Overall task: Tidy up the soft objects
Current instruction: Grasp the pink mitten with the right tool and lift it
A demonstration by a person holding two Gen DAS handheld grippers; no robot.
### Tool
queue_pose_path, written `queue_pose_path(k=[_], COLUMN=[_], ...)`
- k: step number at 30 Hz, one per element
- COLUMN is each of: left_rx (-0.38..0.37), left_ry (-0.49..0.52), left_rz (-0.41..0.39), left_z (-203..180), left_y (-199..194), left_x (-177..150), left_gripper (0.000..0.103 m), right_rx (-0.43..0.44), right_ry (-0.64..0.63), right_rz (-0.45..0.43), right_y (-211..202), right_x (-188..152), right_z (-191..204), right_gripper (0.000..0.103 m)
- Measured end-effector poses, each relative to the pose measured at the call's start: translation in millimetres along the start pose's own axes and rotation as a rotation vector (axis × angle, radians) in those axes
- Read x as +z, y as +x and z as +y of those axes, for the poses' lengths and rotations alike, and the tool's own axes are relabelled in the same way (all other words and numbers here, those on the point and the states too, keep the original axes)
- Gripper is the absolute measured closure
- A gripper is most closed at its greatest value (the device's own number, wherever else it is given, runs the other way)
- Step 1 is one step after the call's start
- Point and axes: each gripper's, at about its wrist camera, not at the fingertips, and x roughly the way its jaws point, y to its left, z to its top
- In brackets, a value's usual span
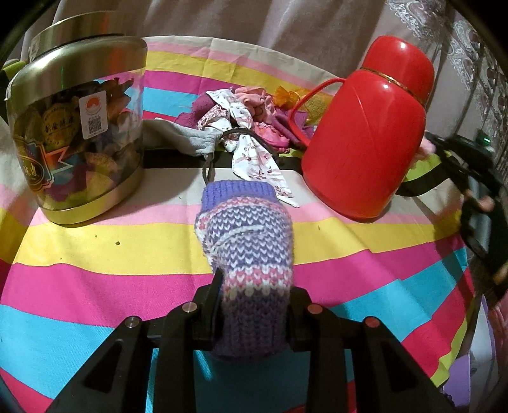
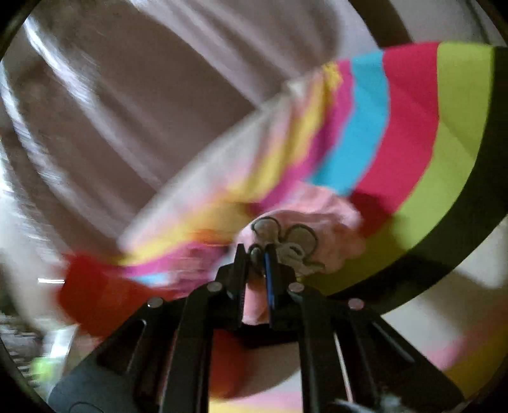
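A purple, pink and white knitted mitten [image 1: 247, 235] lies lengthwise on the striped tablecloth [image 1: 95, 279], its cuff end between the fingers of my left gripper [image 1: 255, 286], which is shut on it. In the right wrist view, which is blurred, my right gripper [image 2: 255, 254] is shut on a pink cloth [image 2: 317, 216] with a cartoon mouse drawn on it, held above the cloth-covered table. That gripper [image 1: 473, 193] also shows at the right edge of the left wrist view, past the flask, with a person's fingers around its handle.
A red vacuum flask [image 1: 365, 136] stands right of the mitten. A clear jar with a gold lid [image 1: 79, 127] stands at the left. Between them at the back lies a heap of small garments [image 1: 247, 117]. A pale curtain [image 1: 222, 19] hangs behind the table.
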Motion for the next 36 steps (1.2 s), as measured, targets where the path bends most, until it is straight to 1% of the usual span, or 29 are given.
queue_pose_path(k=[1,3,4,5,6,7,8,9,11,13,14,16,17,18,19,21,22,24,26,29,32,36], left_rx=[-0.001,-0.005,-0.008,-0.009,-0.009,-0.009,-0.009,-0.008,-0.007,-0.007,-0.008,-0.010,-0.008,-0.005,-0.010,-0.018,-0.020,-0.024,-0.037,-0.051,-0.049,-0.021], left_ry=[-0.003,-0.012,-0.014,-0.015,-0.015,-0.014,-0.012,-0.011,-0.012,-0.014,-0.014,-0.021,-0.026,-0.036,-0.038,-0.043,-0.044,-0.053,-0.081,-0.110,-0.118,-0.085], left_rz=[-0.001,-0.002,-0.002,-0.002,-0.002,-0.001,-0.001,-0.001,-0.001,0.000,0.000,-0.001,0.000,0.008,0.007,0.007,0.006,0.004,0.001,-0.009,-0.001,0.009], left_z=[-0.1,1.1,1.6,1.7,1.4,1.0,0.9,0.7,-0.1,-0.1,0.1,0.6,0.9,2.0,2.9,3.5,3.7,4.6,7.4,11.1,11.3,5.7], left_y=[-0.3,-0.5,-0.5,-0.5,-0.3,-0.2,-0.4,-0.4,-0.6,-0.6,-0.6,-0.7,-0.7,0.8,0.7,1.0,1.2,0.8,-1.4,-5.0,-2.8,2.2], left_x=[-0.1,0.2,0.1,0.3,0.2,0.3,0.2,0.2,-0.1,0.0,0.1,-0.1,-0.4,-0.7,-0.7,-0.9,-0.9,-0.9,-0.8,-0.7,1.0,2.9], left_gripper=[0.071,0.071,0.071,0.071,0.071,0.071,0.070,0.070,0.070,0.070,0.069,0.067,0.063,0.061,0.059,0.059,0.058,0.058,0.058,0.058,0.058,0.056], right_rx=[0.023,0.025,-0.031,-0.114,-0.199,-0.299,-0.353,-0.408,-0.470,-0.481,-0.469,-0.463,-0.484,-0.507,-0.529,-0.561,-0.581,-0.608,-0.585,-0.521,-0.486,-0.485], right_ry=[-0.016,-0.048,-0.068,-0.082,-0.100,-0.136,-0.163,-0.198,-0.232,-0.223,-0.202,-0.204,-0.232,-0.254,-0.266,-0.343,-0.366,-0.403,-0.361,-0.212,-0.103,-0.056], right_rz=[0.011,0.039,0.053,0.060,0.065,0.063,0.054,0.038,0.044,0.082,0.124,0.248,0.316,0.352,0.377,0.345,0.348,0.352,0.348,0.323,0.306,0.275], right_y=[-16.9,-35.9,-47.7,-54.8,-63.6,-70.8,-75.1,-80.2,-83.7,-82.7,-77.5,-60.6,-48.4,-40.5,-35.0,-29.8,-26.6,-24.4,-20.4,-21.1,-25.2,-18.8], right_x=[-1.5,-7.1,-13.0,-19.2,-24.8,-32.0,-36.9,-42.9,-47.3,-51.9,-59.9,-75.9,-86.4,-93.8,-101.7,-113.4,-117.8,-121.9,-114.5,-99.8,-88.7,-83.1], right_z=[6.4,16.3,20.2,23.3,22.9,24.3,24.7,25.6,23.2,17.1,14.0,8.0,5.3,3.1,0.1,5.3,7.6,13.3,10.6,-2.2,-11.4,-15.3], right_gripper=[0.090,0.089,0.085,0.070,0.056,0.026,0.012,0.012,0.012,0.012,0.012,0.011,0.011,0.012,0.009,0.007,0.005,0.004,0.004,0.002,0.002,0.002])
